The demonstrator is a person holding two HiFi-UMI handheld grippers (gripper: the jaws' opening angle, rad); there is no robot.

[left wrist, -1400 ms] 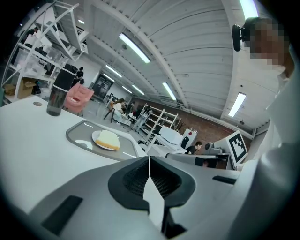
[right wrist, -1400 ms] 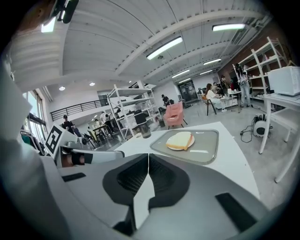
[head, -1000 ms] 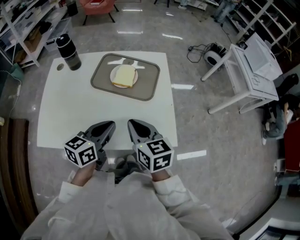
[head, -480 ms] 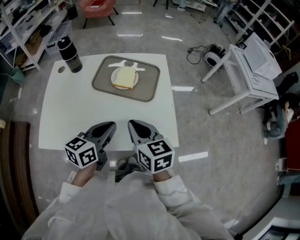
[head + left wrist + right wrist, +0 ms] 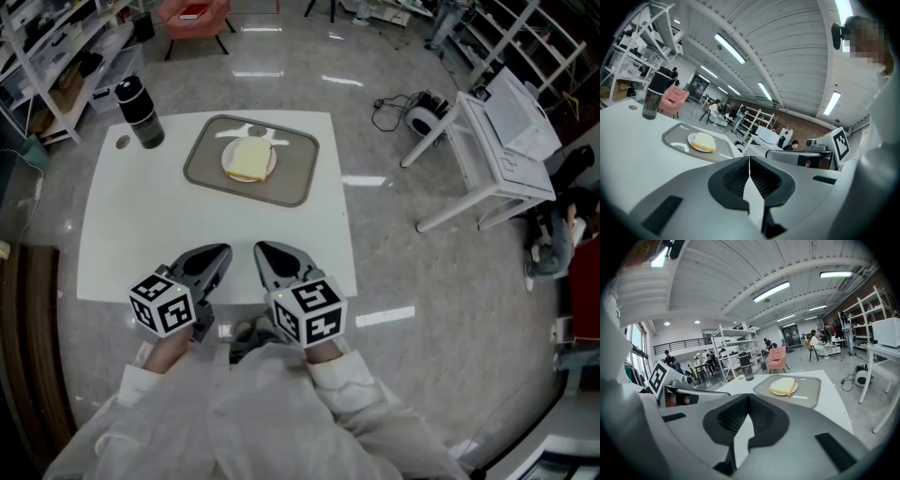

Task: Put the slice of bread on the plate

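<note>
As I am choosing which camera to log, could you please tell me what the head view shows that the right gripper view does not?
Only the head view: the person's sleeves and the cable on the floor past the table.
Only the right gripper view: ceiling lights, shelves and people far behind.
Both: the bread lying on the plate, the tray under it, the dark bottle, the white table, and the right gripper, jaws together, empty.
</note>
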